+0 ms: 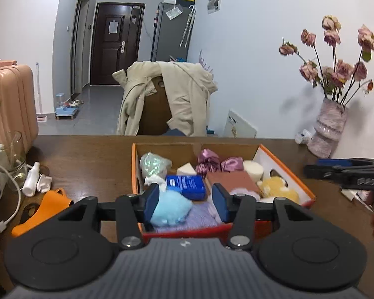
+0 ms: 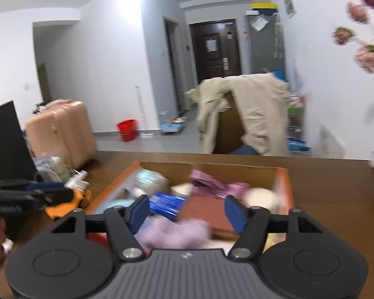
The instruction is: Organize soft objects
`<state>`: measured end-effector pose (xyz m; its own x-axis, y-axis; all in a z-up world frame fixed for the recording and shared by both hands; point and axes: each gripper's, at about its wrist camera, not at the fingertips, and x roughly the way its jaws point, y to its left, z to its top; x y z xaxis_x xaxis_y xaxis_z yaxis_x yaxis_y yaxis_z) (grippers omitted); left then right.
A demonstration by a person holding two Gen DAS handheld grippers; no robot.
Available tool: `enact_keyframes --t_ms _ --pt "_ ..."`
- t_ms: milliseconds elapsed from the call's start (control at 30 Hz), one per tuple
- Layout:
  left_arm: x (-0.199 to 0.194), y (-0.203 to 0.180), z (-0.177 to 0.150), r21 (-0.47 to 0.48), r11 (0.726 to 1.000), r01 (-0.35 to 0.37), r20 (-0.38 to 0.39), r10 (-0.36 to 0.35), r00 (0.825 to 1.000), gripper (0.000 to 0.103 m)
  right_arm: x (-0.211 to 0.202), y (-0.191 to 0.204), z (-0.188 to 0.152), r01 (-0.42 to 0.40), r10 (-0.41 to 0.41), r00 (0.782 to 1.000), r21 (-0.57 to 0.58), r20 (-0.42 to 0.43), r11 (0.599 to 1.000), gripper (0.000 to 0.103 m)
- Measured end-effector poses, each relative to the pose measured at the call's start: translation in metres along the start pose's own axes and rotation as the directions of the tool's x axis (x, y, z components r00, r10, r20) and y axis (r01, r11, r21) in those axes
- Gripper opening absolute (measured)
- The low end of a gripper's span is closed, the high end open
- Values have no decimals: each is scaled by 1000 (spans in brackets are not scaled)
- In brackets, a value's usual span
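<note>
an orange-walled box point(image 1: 284, 172) sits on a brown wooden table point(image 1: 92, 159), its far side toward a chair draped with a beige coat point(image 1: 184, 94). the left gripper point(image 1: 187, 201) hovers over the near end of the box with its blue pads apart at a middling gap; a light blue fluffy piece point(image 1: 170, 209) lies just beside the left pad, on a lilac fuzzy cloth point(image 1: 202, 218), and whether the pad touches it cannot be told; nothing is pinched. the right gripper point(image 2: 187, 214) hangs over the same box, jaws standing wider, with nothing pressed between them; that view is blurred. inside the box, a blue packet point(image 1: 187, 185) lies near the middle, a brown-pink block point(image 1: 233, 180) to its right, a yellow fluffy toy point(image 1: 279, 188) near the right wall, a white round sponge point(image 1: 253, 168) farther back, shiny purple scrunchies point(image 1: 219, 163) at the far side, a white wedge sponge point(image 1: 185, 169) beside them, and a glittery pale green pouch point(image 1: 153, 163) at the far left. left of the box on the table lie an orange cloth point(image 1: 43, 209), a small white bottle point(image 1: 32, 179) and a white cable point(image 1: 10, 214). a pink vase of dried roses point(image 1: 327, 127) stands at the far right by the wall, a pink suitcase point(image 1: 11, 102) beyond the table's left edge.
</note>
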<state>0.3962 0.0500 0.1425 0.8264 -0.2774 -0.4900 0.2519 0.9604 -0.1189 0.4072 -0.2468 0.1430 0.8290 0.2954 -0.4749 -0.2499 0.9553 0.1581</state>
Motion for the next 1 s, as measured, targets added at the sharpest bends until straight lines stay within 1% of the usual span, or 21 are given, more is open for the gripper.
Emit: enact_keyframes --t_ms 100,167,300,333,400,433,500,567,633,667,700,733,767,800,933,1000 --pt "-12 -10 -5 16 1000 -4 15 4 1000 51 -32 -21 -11 58 -59 998 47 20 997 71" --pt "-21 -18 -9 30 1000 -3 36 2 999 56 -48 -26 -19 88 -90 995 51 39 995 75" --pt "-35 -28 -23 33 999 -12 54 10 998 57 -71 -23 -30 102 -106 992 49 74 994 75" --pt "-38 -30 -28 33 999 -21 63 19 998 58 -76 -21 -34 103 -107 991 44 87 994 75" --pt "-46 -35 -38 26 998 -58 81 56 995 72 -87 -16 -44 101 -105 987 47 119 994 76" --pt "-54 -38 -46 23 996 -85 112 82 990 80 -92 -13 -51 97 -103 985 48 139 994 77" --pt "-68 -46 -58 40 993 -108 157 100 982 83 -105 -5 -65 110 -113 976 29 186 994 82" --pt "-83 -51 -70 36 992 -117 200 108 974 93 -117 4 -77 144 -140 960 3 241 990 89" --pt "-100 -55 -83 19 992 -122 252 113 961 99 -133 14 -90 175 -164 939 -10 302 984 91" --pt "-108 -56 -89 14 992 -123 272 115 956 101 -139 17 -97 181 -168 931 -10 323 983 94" --pt "-117 -58 -96 11 992 -125 295 116 949 102 -145 19 -102 184 -170 928 -11 331 983 98" --pt "-124 -59 -101 7 991 -130 310 121 943 103 -151 23 -108 184 -169 928 -15 333 983 103" --pt "-131 -60 -109 7 991 -135 323 126 938 103 -156 26 -115 181 -164 928 -20 334 983 103" --pt "-138 -62 -117 7 990 -143 324 133 937 103 -161 29 -122 174 -153 931 -32 330 984 103" --pt "-159 -68 -152 -31 987 -157 307 159 938 103 -176 47 -158 145 -122 942 -49 313 988 103" --pt "-173 -71 -172 -48 988 -150 305 157 939 103 -183 57 -176 130 -108 949 -57 295 990 103"
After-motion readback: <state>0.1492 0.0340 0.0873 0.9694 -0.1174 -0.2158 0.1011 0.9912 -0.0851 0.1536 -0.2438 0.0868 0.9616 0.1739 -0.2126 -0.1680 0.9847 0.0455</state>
